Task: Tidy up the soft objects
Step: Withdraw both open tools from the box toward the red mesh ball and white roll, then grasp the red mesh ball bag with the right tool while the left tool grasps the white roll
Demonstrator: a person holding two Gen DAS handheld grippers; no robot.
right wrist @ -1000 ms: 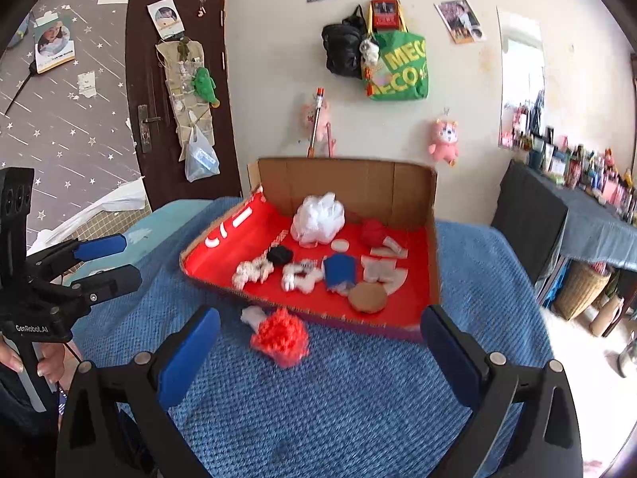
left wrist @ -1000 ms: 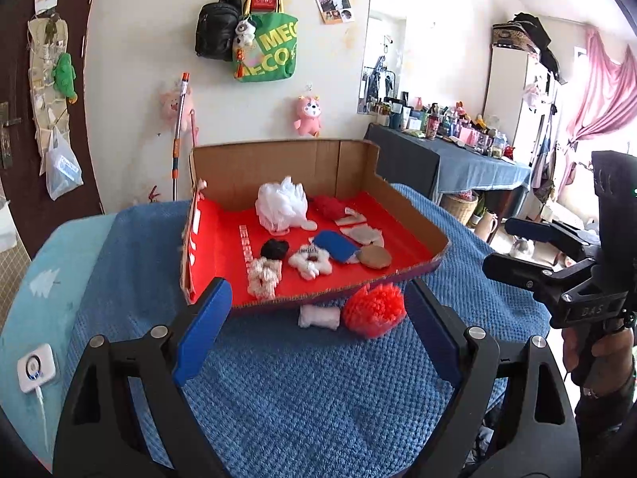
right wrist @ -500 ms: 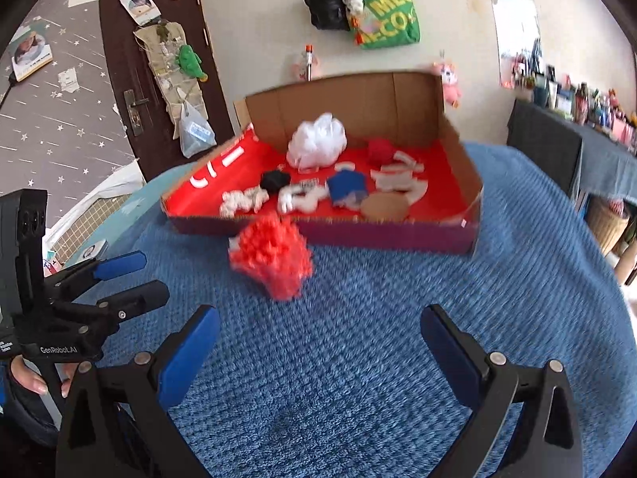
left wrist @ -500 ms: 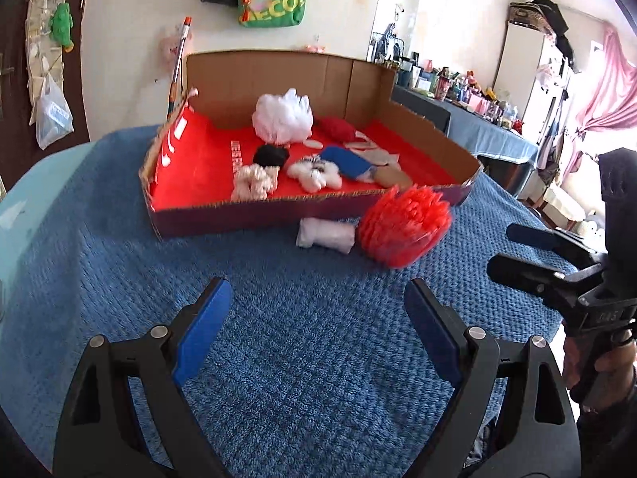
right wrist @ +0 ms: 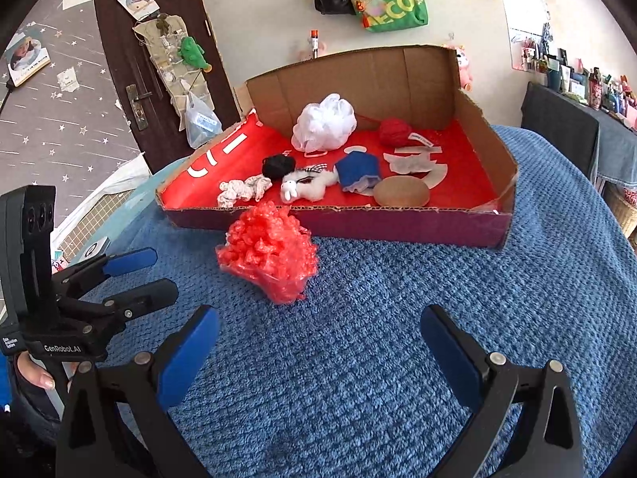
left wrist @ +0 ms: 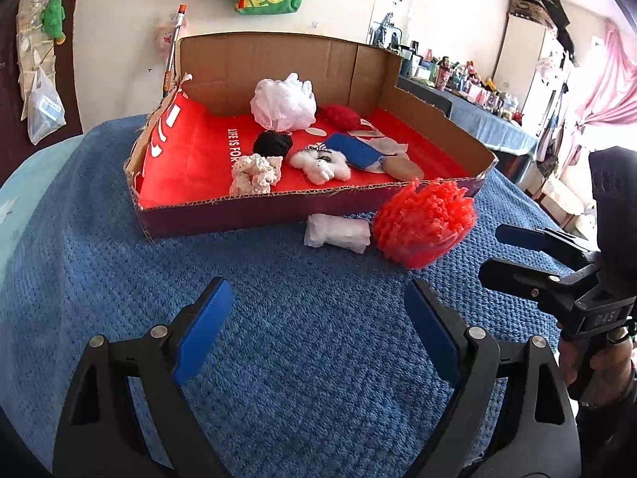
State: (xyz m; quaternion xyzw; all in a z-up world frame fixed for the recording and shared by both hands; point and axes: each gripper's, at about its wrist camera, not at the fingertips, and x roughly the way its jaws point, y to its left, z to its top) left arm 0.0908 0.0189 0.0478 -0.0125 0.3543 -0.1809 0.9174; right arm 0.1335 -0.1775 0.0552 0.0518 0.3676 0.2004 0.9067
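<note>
A red bubbly puff (left wrist: 424, 223) (right wrist: 268, 257) and a white roll (left wrist: 338, 233) lie on the blue blanket, just in front of a red-lined cardboard box (left wrist: 223, 215) (right wrist: 398, 225). Inside the box are a white mesh puff (left wrist: 283, 102), a black yarn ball (left wrist: 272, 144), a cream scrunchie (left wrist: 256, 169), a white plush (left wrist: 322, 161), a blue cloth (left wrist: 354, 151) and red yarn (left wrist: 340, 115). My left gripper (left wrist: 316, 290) (right wrist: 157, 273) hangs open above the blanket, short of the roll. My right gripper (right wrist: 318, 318) (left wrist: 495, 253) is open too, near the red puff, which hides the roll in its view.
The blue blanket (left wrist: 278, 358) covers the whole table. A white charger (right wrist: 93, 251) lies at its left edge. Behind stand a wall with hanging bags (right wrist: 394, 0) and a dark door (right wrist: 159, 59); a cluttered side table (right wrist: 565, 119) stands to the right.
Both grippers have come down toward the blanket and tilted more steeply, so the box, the roll and the red puff look larger and nearer. Both stay open and empty.
</note>
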